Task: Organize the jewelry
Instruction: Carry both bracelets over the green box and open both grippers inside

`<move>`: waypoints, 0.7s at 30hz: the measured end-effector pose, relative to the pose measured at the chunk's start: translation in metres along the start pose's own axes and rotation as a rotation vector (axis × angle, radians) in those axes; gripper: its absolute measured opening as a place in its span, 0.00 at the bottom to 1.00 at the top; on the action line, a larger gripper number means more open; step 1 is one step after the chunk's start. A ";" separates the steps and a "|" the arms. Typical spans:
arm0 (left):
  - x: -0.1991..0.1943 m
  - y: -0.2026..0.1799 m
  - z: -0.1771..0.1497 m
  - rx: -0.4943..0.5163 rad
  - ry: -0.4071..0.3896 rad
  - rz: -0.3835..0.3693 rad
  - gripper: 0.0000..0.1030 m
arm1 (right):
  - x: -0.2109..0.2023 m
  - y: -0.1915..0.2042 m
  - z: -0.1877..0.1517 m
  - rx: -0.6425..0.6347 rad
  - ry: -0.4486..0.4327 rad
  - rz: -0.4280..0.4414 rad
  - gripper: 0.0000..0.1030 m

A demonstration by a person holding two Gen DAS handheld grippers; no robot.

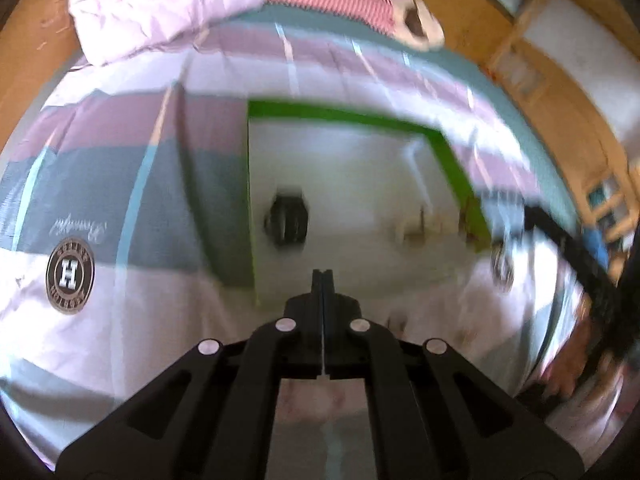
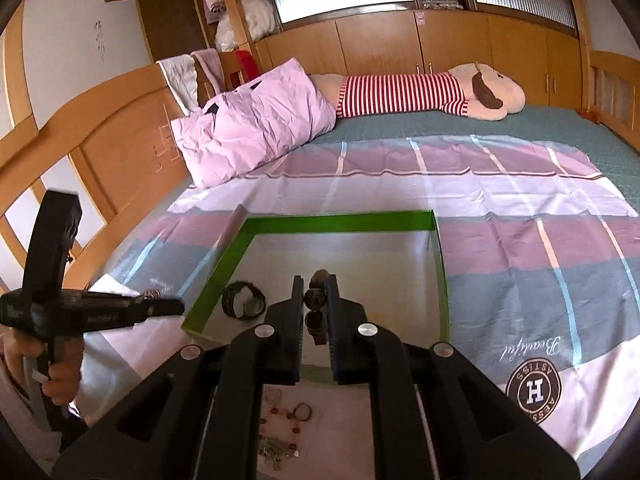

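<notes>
Item: dark bead bracelet [image 2: 315, 304], centre frame, pinched betw. right gripper [image 2: 316, 300] fingers, hanging above green-rimmed tray [image 2: 340, 222] on bed. Black watch [image 2: 243, 300] already in tray, lower left. Left gripper [image 1: 322, 280] fingers shut, empty. Advice: carry over bare tray floor, lower before release, clear of watch

Bed [image 2: 520, 128], striped sheet [image 2: 520, 216], green-rimmed tray [image 2: 340, 222], pink pillow [image 2: 256, 128], plush toy [image 2: 420, 92]

Dark beaded bracelet [image 2: 316, 312] hangs above green-rimmed tray [image 2: 340, 222]; black watch [image 2: 243, 300] lies inside; red-beaded jewelry [image 2: 284, 420] on bed.
</notes>
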State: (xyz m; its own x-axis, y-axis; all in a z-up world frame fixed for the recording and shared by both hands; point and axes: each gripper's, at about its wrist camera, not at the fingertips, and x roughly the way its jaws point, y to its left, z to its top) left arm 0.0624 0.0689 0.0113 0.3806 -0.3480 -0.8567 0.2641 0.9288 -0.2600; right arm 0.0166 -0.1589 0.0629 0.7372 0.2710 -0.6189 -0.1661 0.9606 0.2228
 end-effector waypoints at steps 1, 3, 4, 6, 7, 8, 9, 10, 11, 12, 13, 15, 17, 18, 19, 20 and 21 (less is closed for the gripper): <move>0.004 -0.001 -0.013 0.031 0.035 0.052 0.00 | -0.001 0.002 -0.004 -0.009 0.012 0.009 0.10; 0.018 -0.001 -0.032 0.062 0.096 0.131 0.06 | -0.002 0.008 -0.013 -0.027 0.033 0.027 0.10; 0.030 0.003 -0.042 0.052 0.138 0.139 0.12 | -0.002 0.011 -0.018 -0.028 0.045 0.038 0.10; 0.048 0.006 -0.056 0.041 0.208 0.161 0.13 | -0.003 0.015 -0.025 -0.021 0.072 0.069 0.10; 0.057 0.003 -0.062 0.060 0.231 0.182 0.14 | -0.002 0.017 -0.031 -0.020 0.091 0.084 0.10; 0.065 -0.002 -0.066 0.089 0.244 0.202 0.16 | -0.002 0.020 -0.037 -0.026 0.105 0.091 0.10; 0.068 -0.006 -0.068 0.113 0.239 0.211 0.16 | -0.002 0.022 -0.040 -0.035 0.115 0.091 0.10; 0.070 -0.009 -0.068 0.129 0.229 0.216 0.20 | -0.001 0.025 -0.046 -0.050 0.126 0.091 0.10; 0.071 -0.011 -0.067 0.137 0.222 0.213 0.28 | 0.000 0.028 -0.050 -0.061 0.137 0.093 0.10; 0.072 -0.011 -0.067 0.135 0.223 0.208 0.30 | 0.001 0.031 -0.054 -0.073 0.150 0.095 0.10; 0.076 -0.011 -0.068 0.134 0.230 0.210 0.31 | 0.003 0.033 -0.057 -0.078 0.158 0.097 0.10; 0.079 -0.014 -0.069 0.157 0.222 0.223 0.31 | 0.007 0.036 -0.061 -0.087 0.175 0.101 0.10; 0.079 -0.018 -0.070 0.181 0.212 0.228 0.24 | 0.010 0.040 -0.064 -0.101 0.188 0.097 0.10; 0.078 -0.019 -0.073 0.171 0.210 0.216 0.16 | 0.011 0.041 -0.065 -0.106 0.190 0.095 0.10; 0.075 -0.021 -0.074 0.167 0.207 0.214 0.08 | 0.012 0.041 -0.066 -0.111 0.190 0.091 0.10; 0.073 -0.021 -0.074 0.165 0.206 0.209 0.07 | 0.012 0.041 -0.066 -0.113 0.190 0.089 0.10; 0.071 -0.021 -0.073 0.162 0.203 0.204 0.07 | 0.013 0.041 -0.065 -0.113 0.188 0.086 0.10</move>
State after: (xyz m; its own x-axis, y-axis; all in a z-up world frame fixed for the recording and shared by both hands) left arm 0.0187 0.0336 -0.0766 0.2597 -0.1096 -0.9595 0.3443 0.9388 -0.0140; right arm -0.0237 -0.1125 0.0151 0.5838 0.3487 -0.7332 -0.3029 0.9314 0.2019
